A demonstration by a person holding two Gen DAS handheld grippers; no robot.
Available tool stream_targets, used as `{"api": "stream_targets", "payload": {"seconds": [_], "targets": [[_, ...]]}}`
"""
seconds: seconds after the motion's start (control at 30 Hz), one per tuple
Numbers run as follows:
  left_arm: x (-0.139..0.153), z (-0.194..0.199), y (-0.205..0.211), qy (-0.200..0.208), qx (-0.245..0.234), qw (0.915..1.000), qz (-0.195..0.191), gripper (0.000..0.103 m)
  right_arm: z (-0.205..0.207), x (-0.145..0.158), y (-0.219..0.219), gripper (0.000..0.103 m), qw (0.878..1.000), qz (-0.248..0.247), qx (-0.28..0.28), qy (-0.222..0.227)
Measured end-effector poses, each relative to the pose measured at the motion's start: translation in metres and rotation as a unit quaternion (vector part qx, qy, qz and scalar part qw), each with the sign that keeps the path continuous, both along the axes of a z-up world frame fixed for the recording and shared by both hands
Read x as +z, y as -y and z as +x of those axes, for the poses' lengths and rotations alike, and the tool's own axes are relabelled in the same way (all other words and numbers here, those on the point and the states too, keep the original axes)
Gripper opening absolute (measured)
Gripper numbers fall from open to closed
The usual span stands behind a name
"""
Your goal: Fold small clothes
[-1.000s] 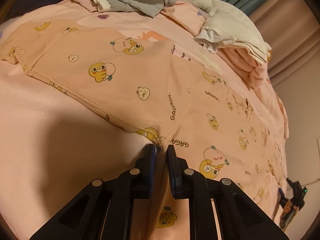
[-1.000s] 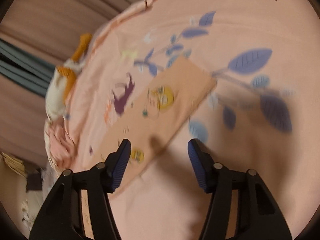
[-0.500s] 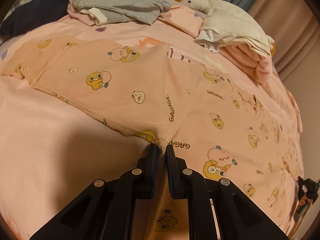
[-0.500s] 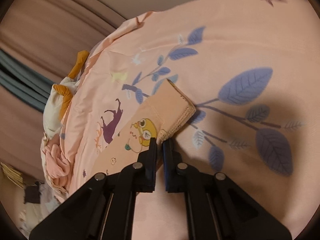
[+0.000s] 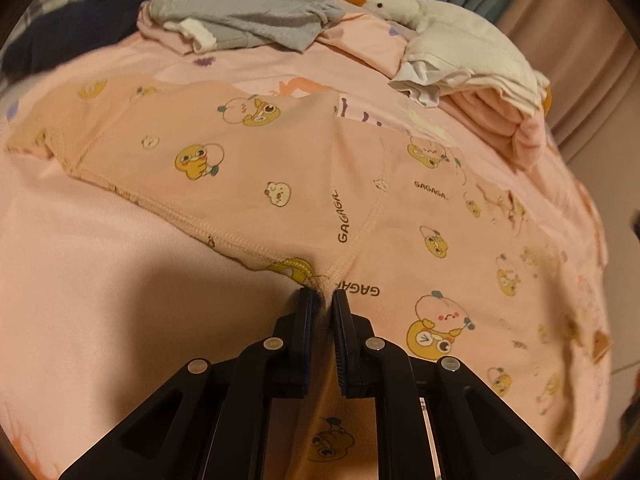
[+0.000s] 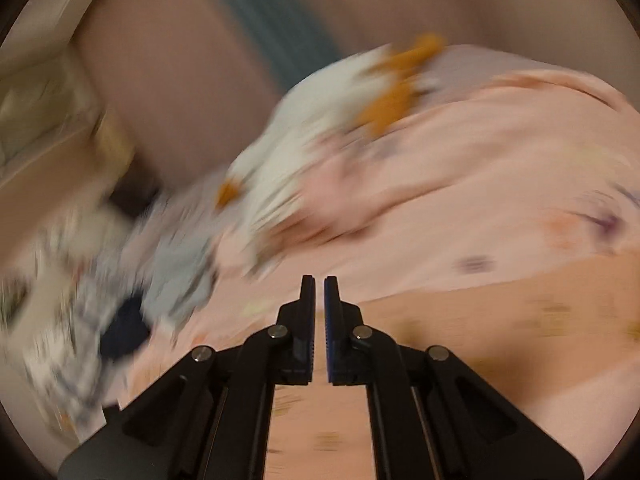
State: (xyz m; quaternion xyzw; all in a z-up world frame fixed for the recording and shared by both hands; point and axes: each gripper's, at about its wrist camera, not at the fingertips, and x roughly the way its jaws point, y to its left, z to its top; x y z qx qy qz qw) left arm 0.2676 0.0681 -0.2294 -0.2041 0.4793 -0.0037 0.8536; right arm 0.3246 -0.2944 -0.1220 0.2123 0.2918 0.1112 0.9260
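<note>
Pyjama trousers (image 5: 280, 168) lie spread flat on the bed (image 5: 80, 280): thin, light, limp knit, so they'll sag and drag; best held at seams or hems. Left gripper (image 5: 324, 300) is clamped on the crotch seam. Right gripper (image 6: 319, 284) is closed, jaws nearly touching, peach cloth below them (can't tell if it's pinched, view is blurred). Only the left view shows the layout sharply, plus the toy goose (image 5: 420, 20).
</note>
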Motion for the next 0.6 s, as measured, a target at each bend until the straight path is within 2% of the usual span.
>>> {"api": "stream_targets", "payload": {"seconds": [0.07, 0.1, 0.2, 0.23, 0.27, 0.33, 0.43, 0.5, 0.6], "targets": [[-0.002, -0.001, -0.006, 0.000, 0.006, 0.9996, -0.026, 0.013, 0.015, -0.003, -0.060, 0.004, 0.997, -0.053, 0.051, -0.018], [-0.002, 0.000, -0.007, -0.002, 0.006, 0.9995, -0.032, 0.013, 0.018, -0.007, -0.075, 0.004, 0.995, -0.076, 0.056, -0.027], [-0.001, 0.000, -0.007, -0.006, -0.001, 0.9994, -0.035, 0.013, 0.022, -0.024, -0.075, 0.013, 0.991, -0.112, 0.041, -0.060], [-0.002, 0.000, -0.007, -0.004, -0.004, 0.9993, -0.036, 0.013, 0.020, -0.031, -0.061, 0.029, 0.991, -0.108, 0.028, -0.071], [-0.002, -0.001, -0.008, -0.002, -0.005, 0.9992, -0.039, 0.013, 0.017, -0.036, -0.044, 0.051, 0.991, -0.104, 0.009, -0.083], [-0.003, 0.000, -0.010, -0.002, -0.003, 0.9989, -0.046, 0.013, 0.009, -0.044, -0.008, 0.072, 0.989, -0.095, -0.036, -0.104], [-0.005, 0.000, -0.013, -0.003, 0.005, 0.9981, -0.062, 0.013, -0.003, -0.056, 0.074, 0.072, 0.980, -0.076, -0.119, -0.138], [-0.006, -0.001, -0.013, -0.001, 0.011, 0.9976, -0.069, 0.013, -0.012, -0.063, 0.112, 0.072, 0.973, -0.063, -0.156, -0.160], [-0.004, -0.001, -0.009, 0.006, 0.011, 0.9984, -0.055, 0.013, -0.032, -0.073, 0.172, 0.073, 0.957, -0.034, -0.213, -0.193]]}}
